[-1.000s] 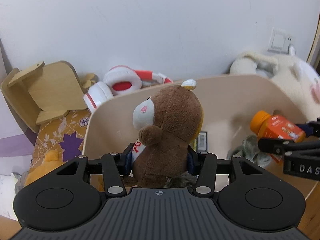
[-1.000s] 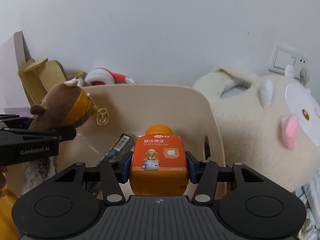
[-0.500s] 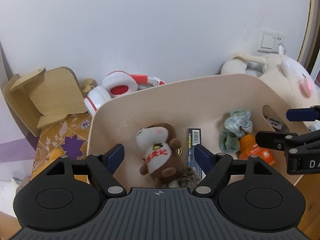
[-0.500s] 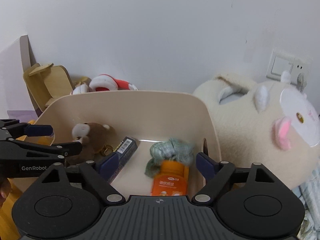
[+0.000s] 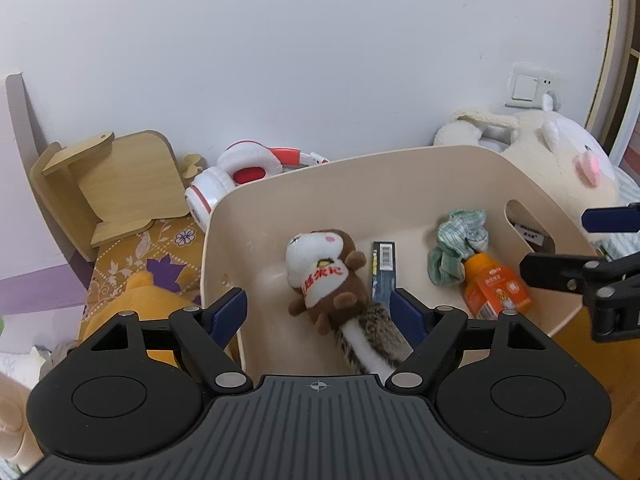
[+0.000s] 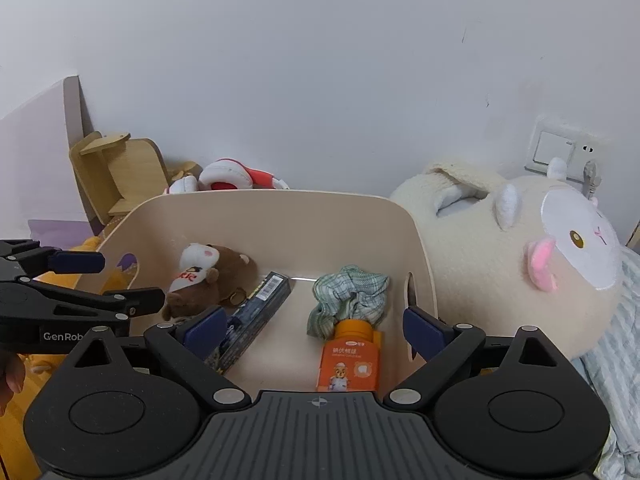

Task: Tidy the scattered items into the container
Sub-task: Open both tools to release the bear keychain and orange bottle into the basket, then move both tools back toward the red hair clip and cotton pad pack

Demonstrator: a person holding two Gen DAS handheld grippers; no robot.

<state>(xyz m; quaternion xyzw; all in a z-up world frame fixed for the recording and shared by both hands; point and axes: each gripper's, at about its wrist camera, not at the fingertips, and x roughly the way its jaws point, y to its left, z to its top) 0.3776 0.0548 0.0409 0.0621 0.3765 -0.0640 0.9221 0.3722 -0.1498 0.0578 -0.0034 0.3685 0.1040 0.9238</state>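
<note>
A beige bin [image 5: 360, 172] [image 6: 280, 208] holds a brown plush monkey [image 5: 326, 276] [image 6: 208, 276], a dark flat box [image 5: 383, 276] [image 6: 256, 316], a green checked cloth [image 5: 456, 248] [image 6: 348, 296] and an orange bottle [image 5: 494, 290] [image 6: 352, 364]. My left gripper [image 5: 318, 312] is open and empty above the monkey's striped tail. My right gripper [image 6: 314, 328] is open and empty above the bottle. Each gripper shows at the edge of the other's view.
Red and white headphones [image 5: 240, 176] and a wooden stand [image 5: 108, 188] lie behind the bin on a patterned cloth [image 5: 152, 256]. A yellow plush [image 5: 136, 308] sits left of the bin. A big white plush [image 6: 520, 264] lies to its right, below a wall switch [image 6: 556, 152].
Both grippers opened and pulled back up. The monkey dropped from the left gripper and the orange bottle from the right; both now lie in the bin.
</note>
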